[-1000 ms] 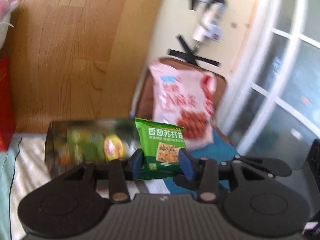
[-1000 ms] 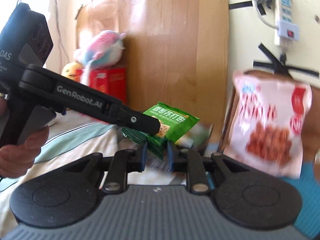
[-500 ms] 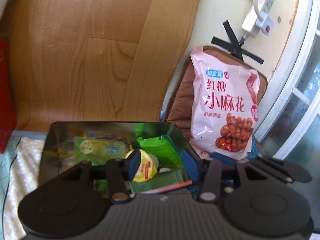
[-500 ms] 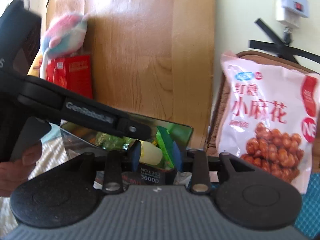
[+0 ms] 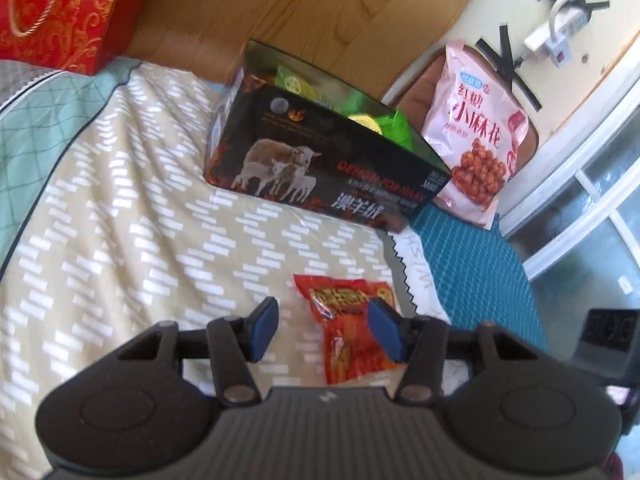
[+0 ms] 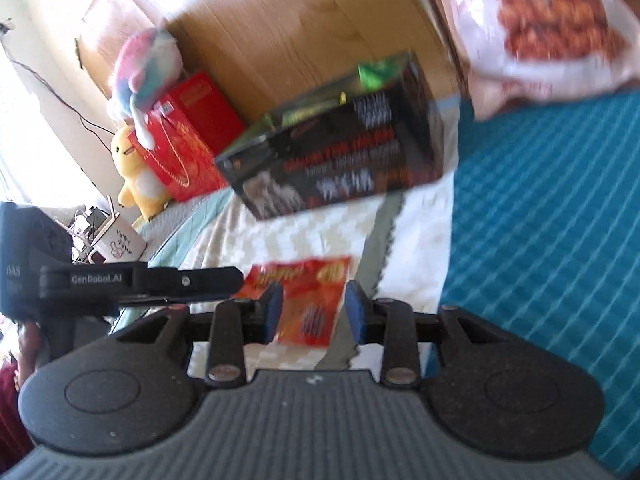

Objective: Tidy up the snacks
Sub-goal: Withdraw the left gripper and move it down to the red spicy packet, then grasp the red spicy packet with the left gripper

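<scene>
Both the left tongs and right tongs hang spread over the red snack packet on the bed; next, one should pinch it; then carry it to the black box.

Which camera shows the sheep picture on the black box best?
The left wrist view: the black box is sharp there, sheep clear on its side. In the right wrist view it is motion-blurred, the sheep only a grey smudge.

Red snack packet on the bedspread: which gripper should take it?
Probably right. The right gripper is open with the red snack packet centred between its fingers; the left gripper is open too, but the packet sits off-centre.
</scene>
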A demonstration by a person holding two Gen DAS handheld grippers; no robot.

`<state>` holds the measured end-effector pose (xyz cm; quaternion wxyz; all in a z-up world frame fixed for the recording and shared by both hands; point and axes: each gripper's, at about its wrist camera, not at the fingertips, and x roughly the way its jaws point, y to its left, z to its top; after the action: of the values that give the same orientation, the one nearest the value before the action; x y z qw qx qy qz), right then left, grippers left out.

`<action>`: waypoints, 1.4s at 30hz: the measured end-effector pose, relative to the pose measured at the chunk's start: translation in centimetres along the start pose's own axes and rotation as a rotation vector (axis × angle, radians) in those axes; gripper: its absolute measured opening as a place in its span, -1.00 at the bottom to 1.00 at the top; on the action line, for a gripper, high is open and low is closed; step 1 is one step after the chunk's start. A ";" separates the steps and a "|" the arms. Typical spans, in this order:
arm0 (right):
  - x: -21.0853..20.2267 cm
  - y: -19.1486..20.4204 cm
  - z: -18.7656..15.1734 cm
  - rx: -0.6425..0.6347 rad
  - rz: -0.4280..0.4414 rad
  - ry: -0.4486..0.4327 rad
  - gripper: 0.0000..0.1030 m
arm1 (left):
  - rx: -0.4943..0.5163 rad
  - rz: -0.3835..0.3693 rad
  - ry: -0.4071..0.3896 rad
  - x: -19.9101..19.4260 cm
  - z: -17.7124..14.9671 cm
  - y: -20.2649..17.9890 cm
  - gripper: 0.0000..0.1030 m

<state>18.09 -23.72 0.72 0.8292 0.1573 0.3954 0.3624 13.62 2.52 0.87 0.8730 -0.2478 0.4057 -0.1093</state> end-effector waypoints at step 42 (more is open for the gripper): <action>1.6 11.0 -7.9 -0.575 -0.198 -0.075 -0.72 | -0.145 -0.097 0.033 -5.2 -3.5 3.8 -0.55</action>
<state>7.46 -15.18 0.79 0.8851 -0.1096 0.2590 0.3708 7.53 6.58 0.36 0.8398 -0.3277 0.4142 -0.1257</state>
